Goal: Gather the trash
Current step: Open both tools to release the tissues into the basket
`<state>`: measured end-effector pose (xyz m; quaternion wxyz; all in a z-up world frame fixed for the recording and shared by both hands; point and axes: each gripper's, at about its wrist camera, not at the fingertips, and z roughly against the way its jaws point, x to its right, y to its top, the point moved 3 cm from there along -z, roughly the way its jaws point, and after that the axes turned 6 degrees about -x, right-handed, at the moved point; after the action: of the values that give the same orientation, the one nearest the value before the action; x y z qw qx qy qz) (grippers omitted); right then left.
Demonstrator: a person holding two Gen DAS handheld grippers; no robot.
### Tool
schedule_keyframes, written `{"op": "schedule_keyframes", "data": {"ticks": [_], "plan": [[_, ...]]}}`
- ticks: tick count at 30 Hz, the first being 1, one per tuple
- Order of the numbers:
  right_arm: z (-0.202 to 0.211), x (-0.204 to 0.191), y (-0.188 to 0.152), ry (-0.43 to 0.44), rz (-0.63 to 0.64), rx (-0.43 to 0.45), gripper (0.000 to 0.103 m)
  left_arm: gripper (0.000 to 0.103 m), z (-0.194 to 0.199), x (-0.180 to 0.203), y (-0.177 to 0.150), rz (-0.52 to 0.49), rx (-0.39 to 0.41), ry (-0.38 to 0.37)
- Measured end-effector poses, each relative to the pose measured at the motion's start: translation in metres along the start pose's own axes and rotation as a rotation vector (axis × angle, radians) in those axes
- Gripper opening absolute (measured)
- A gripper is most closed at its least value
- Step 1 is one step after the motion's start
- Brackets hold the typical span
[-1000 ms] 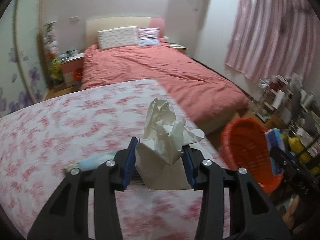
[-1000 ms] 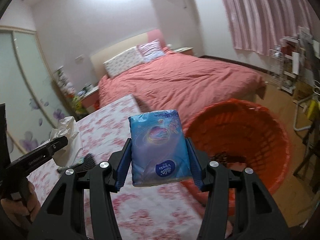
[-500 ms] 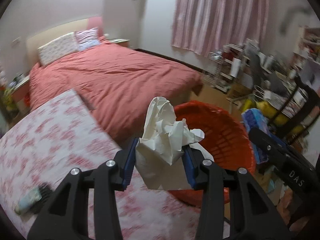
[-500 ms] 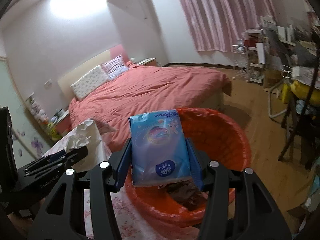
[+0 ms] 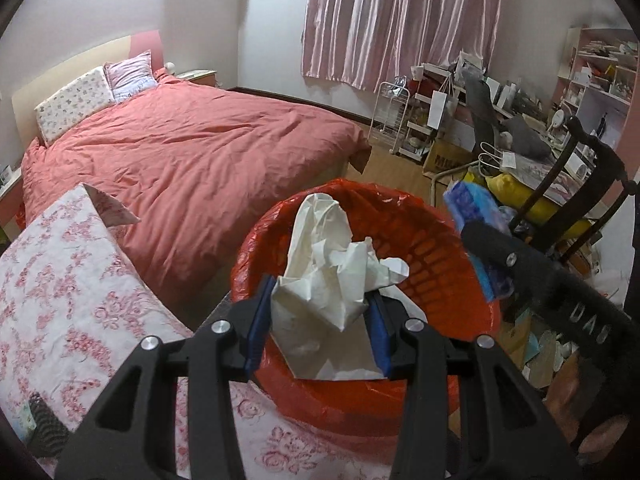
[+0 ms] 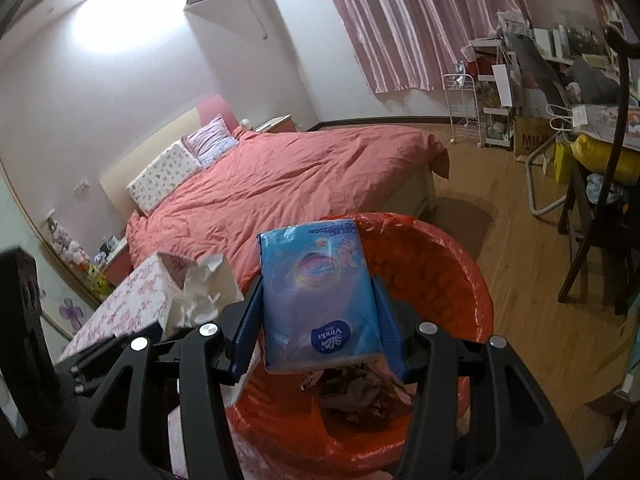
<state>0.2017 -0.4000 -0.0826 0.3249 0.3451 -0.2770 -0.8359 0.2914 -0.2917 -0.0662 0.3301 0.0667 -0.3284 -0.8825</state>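
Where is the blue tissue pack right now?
The blue tissue pack is clamped in the right gripper, held over the orange bin beside the bed; the left wrist view shows it at the bin's right rim.

"Vinda" reads upside down on the blue tissue pack [image 6: 320, 296] clamped in the right hand-held gripper [image 6: 318, 320]. Far right beyond it, a brown cardboard box [image 6: 532, 136] shows "MUJI".

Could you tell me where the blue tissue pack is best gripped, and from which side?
Grip the blue tissue pack across its two long edges, near the logo end, coming in from that short end, as the right gripper does now. The pack is flat and soft, so its narrow width fits the jaws.
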Motion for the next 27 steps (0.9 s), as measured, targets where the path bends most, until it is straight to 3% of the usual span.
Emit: {"op": "schedule_keyframes", "data": {"ticks": [12,19,27], "plan": [[-0.017,0.012,0.011,0.033,-0.040,-0.015,0.053,0.045,-0.022,0.000,0.008,0.008,-0.023,0.008],[-0.023,0.021,0.010,0.039,-0.064,-0.034,0.062,0.066,-0.032,-0.005,0.004,0.024,-0.046,0.016],[-0.023,0.013,0.009,0.032,-0.056,-0.039,0.063,0.069,-0.027,-0.020,-0.002,0.045,-0.053,0.063]]}}
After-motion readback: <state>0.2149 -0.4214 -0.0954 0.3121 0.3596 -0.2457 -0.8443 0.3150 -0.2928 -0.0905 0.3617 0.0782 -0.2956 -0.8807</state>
